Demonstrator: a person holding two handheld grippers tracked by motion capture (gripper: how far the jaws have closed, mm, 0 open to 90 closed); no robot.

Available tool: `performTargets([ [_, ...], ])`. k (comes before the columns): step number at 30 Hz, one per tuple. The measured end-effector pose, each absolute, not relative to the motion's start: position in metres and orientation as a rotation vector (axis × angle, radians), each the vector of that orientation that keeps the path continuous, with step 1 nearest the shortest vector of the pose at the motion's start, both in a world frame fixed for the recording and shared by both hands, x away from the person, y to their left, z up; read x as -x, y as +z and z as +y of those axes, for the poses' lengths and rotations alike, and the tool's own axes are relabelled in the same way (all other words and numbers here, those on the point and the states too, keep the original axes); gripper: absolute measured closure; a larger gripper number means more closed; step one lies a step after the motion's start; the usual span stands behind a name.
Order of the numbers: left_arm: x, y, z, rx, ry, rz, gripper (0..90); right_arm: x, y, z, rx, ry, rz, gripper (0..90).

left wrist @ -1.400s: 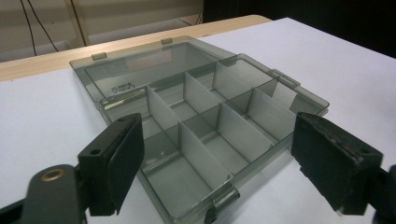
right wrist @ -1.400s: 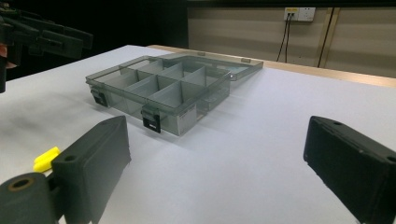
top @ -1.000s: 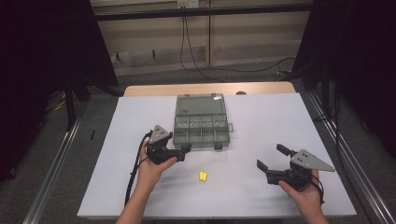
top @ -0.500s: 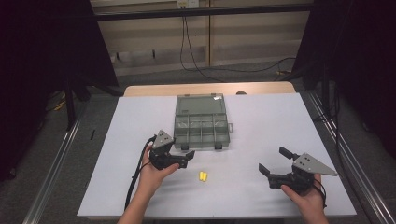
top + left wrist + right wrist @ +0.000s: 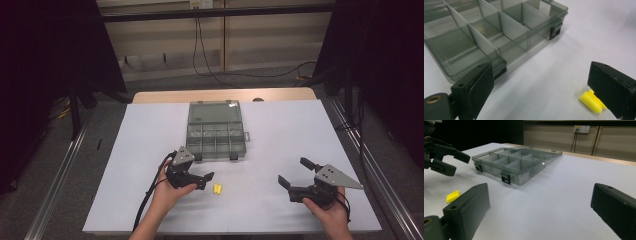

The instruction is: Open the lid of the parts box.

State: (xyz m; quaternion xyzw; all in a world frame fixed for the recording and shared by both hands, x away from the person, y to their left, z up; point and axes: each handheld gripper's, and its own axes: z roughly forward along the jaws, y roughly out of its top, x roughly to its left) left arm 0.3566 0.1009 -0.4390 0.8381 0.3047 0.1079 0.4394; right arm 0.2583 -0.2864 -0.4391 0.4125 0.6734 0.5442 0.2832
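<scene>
Two small yellow earplugs [image 5: 217, 188] lie side by side on the white table, in front of a clear grey compartment box [image 5: 216, 132] whose lid is folded back. My left gripper [image 5: 205, 180] is open just left of the earplugs, its jaws pointing right toward them. In the left gripper view the earplugs [image 5: 592, 101] sit low on the table, partly behind the right jaw, and the box [image 5: 486, 37] fills the upper left. My right gripper [image 5: 296, 173] is open near the front right, with nothing between its jaws. The right gripper view shows the earplugs [image 5: 452, 195] and the box [image 5: 511, 162].
The white table [image 5: 280, 130] has bare surface to the right and left of the box. Its front edge lies close under both hands. Black cables [image 5: 210, 55] hang down the far wall, and a metal rail [image 5: 367, 165] runs along the right side.
My left gripper has moved forward and right, away from the box's front edge and down toward the earplugs. The right gripper has drifted slightly right and nearer the front edge.
</scene>
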Motion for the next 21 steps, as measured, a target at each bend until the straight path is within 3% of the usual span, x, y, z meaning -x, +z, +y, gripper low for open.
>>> performTargets([
  [21, -0.351, -0.4405, 0.0911, -2.136, 0.178, 0.782, 7.6, -0.2567, -0.4402, -0.2927, -1.11, 1.45, 1.796, 2.4],
])
